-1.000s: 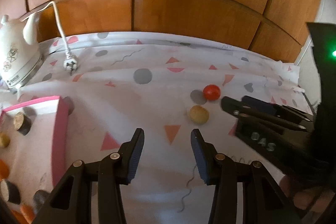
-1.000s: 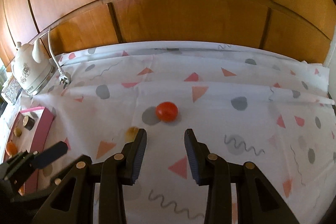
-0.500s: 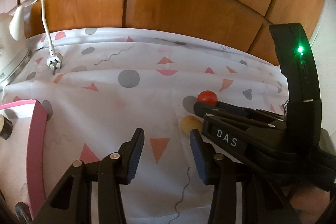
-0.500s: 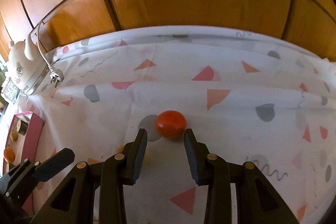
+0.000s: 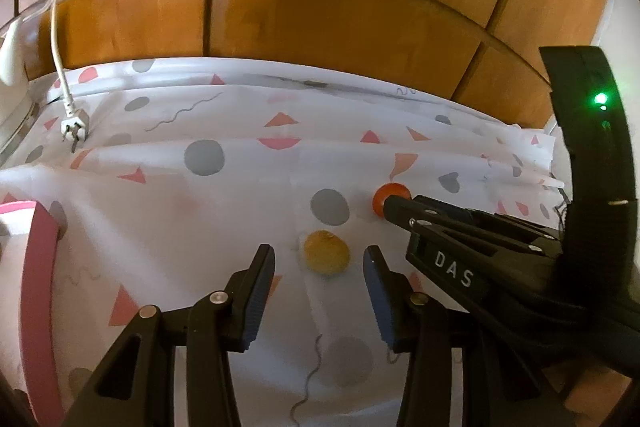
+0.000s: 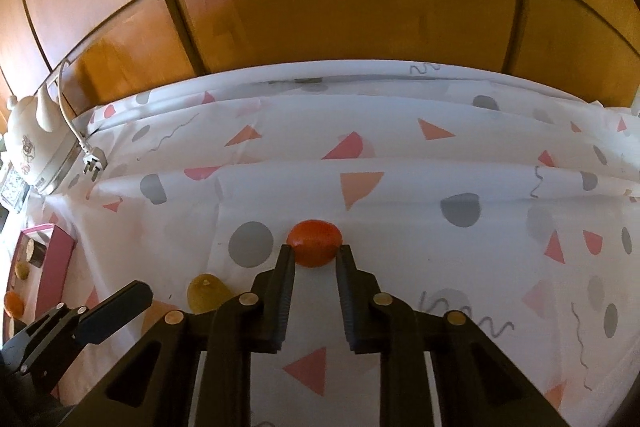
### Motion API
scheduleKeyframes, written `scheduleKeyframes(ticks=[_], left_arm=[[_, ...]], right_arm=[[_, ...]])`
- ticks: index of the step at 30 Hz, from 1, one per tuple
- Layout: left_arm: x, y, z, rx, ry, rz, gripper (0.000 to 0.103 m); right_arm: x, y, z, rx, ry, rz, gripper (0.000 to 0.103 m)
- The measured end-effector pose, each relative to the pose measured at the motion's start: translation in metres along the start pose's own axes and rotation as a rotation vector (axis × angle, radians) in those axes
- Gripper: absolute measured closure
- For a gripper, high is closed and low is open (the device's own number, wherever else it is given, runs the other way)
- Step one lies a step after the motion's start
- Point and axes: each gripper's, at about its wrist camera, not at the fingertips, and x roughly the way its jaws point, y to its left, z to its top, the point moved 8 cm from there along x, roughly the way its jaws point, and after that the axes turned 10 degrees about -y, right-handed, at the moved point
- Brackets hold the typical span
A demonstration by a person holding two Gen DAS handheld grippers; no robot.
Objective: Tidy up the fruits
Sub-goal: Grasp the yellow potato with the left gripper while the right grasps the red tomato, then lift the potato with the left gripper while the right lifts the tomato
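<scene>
The right gripper (image 6: 313,254) has just been closing, and its tips now pinch the red tomato (image 6: 315,242) on the tablecloth (image 6: 400,227). The left gripper (image 5: 318,265) is apart, and the yellow fruit (image 5: 326,253) sits right between its tips, untouched. The pink tray (image 5: 38,291) waits far left.
</scene>
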Motion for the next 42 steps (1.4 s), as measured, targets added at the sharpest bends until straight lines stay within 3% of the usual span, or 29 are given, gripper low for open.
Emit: scheduleKeyframes(ticks=[6, 9, 11, 17, 29, 42], left_arm=[[0.017, 0.004, -0.003, -0.019, 0.045, 0.017, 0.058], [0.023, 0.008, -0.004, -0.046, 0.051, 0.025, 0.067], [0.024, 0.010, -0.003, -0.055, 0.053, 0.028, 0.075], [0.018, 0.017, -0.005, -0.070, 0.057, 0.020, 0.076], [-0.032, 0.038, -0.033, -0.057, 0.071, 0.081, 0.076], [-0.088, 0.031, -0.078, -0.028, 0.069, 0.055, 0.076]], right_arm=[[0.002, -0.002, -0.002, 0.005, 0.009, 0.009, 0.083], [0.005, -0.001, -0.001, 0.020, 0.010, 0.022, 0.082], [0.008, -0.001, -0.001, 0.028, 0.019, 0.029, 0.074], [0.018, 0.002, -0.001, 0.040, 0.014, 0.036, 0.073], [-0.010, -0.004, -0.023, 0.041, 0.038, 0.033, 0.075], [-0.076, 0.021, -0.092, -0.047, 0.086, 0.084, 0.075]])
